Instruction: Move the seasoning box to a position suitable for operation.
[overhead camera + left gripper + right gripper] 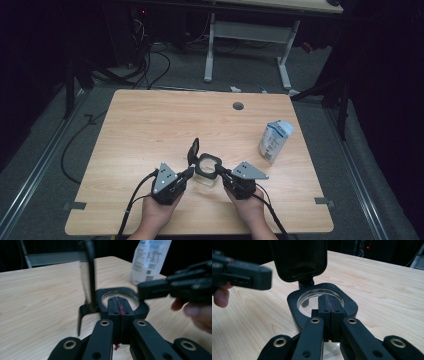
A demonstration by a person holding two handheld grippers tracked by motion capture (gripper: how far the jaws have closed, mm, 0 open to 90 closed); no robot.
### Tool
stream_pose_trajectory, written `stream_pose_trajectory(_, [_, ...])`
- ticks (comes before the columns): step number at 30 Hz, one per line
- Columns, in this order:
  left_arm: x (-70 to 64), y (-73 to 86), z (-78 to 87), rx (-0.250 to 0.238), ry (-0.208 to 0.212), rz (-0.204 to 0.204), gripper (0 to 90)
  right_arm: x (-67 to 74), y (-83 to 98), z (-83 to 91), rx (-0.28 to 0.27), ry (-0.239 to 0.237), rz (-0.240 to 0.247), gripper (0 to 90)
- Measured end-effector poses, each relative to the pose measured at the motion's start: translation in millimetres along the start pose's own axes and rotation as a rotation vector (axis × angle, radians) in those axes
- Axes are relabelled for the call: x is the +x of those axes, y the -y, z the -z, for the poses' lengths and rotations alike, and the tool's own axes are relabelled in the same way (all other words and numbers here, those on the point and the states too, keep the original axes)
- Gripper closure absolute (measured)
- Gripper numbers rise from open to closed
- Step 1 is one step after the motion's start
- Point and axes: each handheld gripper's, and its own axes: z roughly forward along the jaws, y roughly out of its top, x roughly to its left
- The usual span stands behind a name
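Pinching nothing that I can make out, my left gripper point(187, 172) has its jaws pressed together just beside the box's point(206, 166) black rim, near the table's point(150, 125) front edge. My right gripper point(223, 172) is pressed shut at the rim's opposite side; the lid point(193, 148) stands upright.

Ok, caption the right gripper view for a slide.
Shut right claw over a clear container's black collar, its lid flipped up.
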Motion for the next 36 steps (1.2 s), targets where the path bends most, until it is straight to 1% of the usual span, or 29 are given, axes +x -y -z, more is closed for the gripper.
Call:
stream_pose_trajectory(1, [-5.1,-5.0,-6.3,-0.011,-0.005,-0.006,89.7,0.0,0.3,-1.4,0.004,-0.002,0.001,89.9])
stream_pose_trajectory(2, [-6.1,-7.4,-9.4,-0.016,-0.012,-0.003,89.7,0.3,0.8,-2.8,0.008,-0.004,0.0,89.9])
stream_pose_trajectory(5, [-4.8,-13.7,-17.1,-0.027,-0.031,0.006,89.8,0.6,0.2,-5.0,0.011,-0.005,0.001,90.0])
stream_pose_trajectory(8, [-4.0,-18.3,-21.6,-0.039,-0.073,-0.007,89.9,1.0,-0.3,-6.2,0.013,-0.007,0.007,90.0])
stream_pose_trajectory(10, [-0.6,-19.3,-23.2,-0.044,-0.095,0.003,90.0,0.8,-0.3,-6.5,0.014,-0.01,0.004,90.0])
stream_pose_trajectory(14, [4.9,-19.5,-25.4,-0.035,-0.109,-0.001,90.0,2.1,0.1,-6.0,0.014,-0.009,0.015,90.0])
stream_pose_trajectory(15, [9.6,-19.7,-26.2,-0.033,-0.111,-0.003,90.0,2.6,0.3,-5.9,0.014,-0.009,0.018,90.0])
stream_pose_trajectory(16, [12.7,-19.8,-26.7,-0.032,-0.108,0.001,90.0,3.2,0.5,-5.7,0.013,-0.01,0.017,90.0])
stream_pose_trajectory(17, [12.7,-19.8,-26.7,-0.032,-0.108,0.001,90.0,3.6,0.7,-5.5,0.011,-0.012,0.018,90.0])
stream_pose_trajectory(18, [16.2,-19.9,-26.9,-0.032,-0.104,0.001,90.0,3.6,0.7,-5.5,0.011,-0.012,0.018,90.0])
stream_pose_trajectory(19, [22.7,-20.3,-28.7,-0.033,-0.082,0.01,90.0,5.0,0.9,-5.2,0.013,-0.018,0.018,90.0])
stream_pose_trajectory(20, [25.5,-20.4,-29.6,-0.034,-0.086,0.007,90.0,6.4,1.0,-5.1,0.015,-0.015,0.021,90.0])
stream_pose_trajectory(21, [25.5,-20.4,-29.6,-0.034,-0.086,0.007,90.0,6.4,1.0,-5.1,0.015,-0.015,0.021,90.0])
stream_pose_trajectory(22, [29.6,-20.4,-32.8,-0.03,-0.074,0.004,90.0,8.7,1.7,-4.9,0.009,-0.023,0.023,90.0])
stream_pose_trajectory(23, [29.6,-20.4,-32.8,-0.03,-0.074,0.004,90.0,10.2,1.8,-4.7,0.008,-0.019,0.028,90.0])
stream_pose_trajectory(24, [31.5,-20.1,-36.3,-0.019,-0.073,-0.013,90.0,11.3,1.8,-4.5,0.007,-0.018,0.03,90.0])
stream_pose_trajectory(25, [31.5,-20.1,-36.3,-0.019,-0.073,-0.013,90.0,11.3,1.8,-4.5,0.007,-0.018,0.03,90.0])
stream_pose_trajectory(27, [32.7,-19.9,-40.3,-0.013,-0.073,-0.027,90.0,12.2,2.0,-4.3,0.004,-0.014,0.032,90.0])
stream_pose_trajectory(31, [35.2,-21.0,-43.0,-0.013,-0.07,-0.027,90.0,11.5,1.6,-3.7,0.001,-0.008,0.037,90.0])
stream_pose_trajectory(34, [37.2,-22.3,-45.9,-0.012,-0.073,-0.029,90.0,9.5,1.2,-2.5,0.001,0.002,0.03,90.0])
stream_pose_trajectory(36, [37.6,-23.0,-47.0,-0.011,-0.071,-0.018,90.0,8.6,1.1,-2.4,0.001,0.002,0.027,90.0])
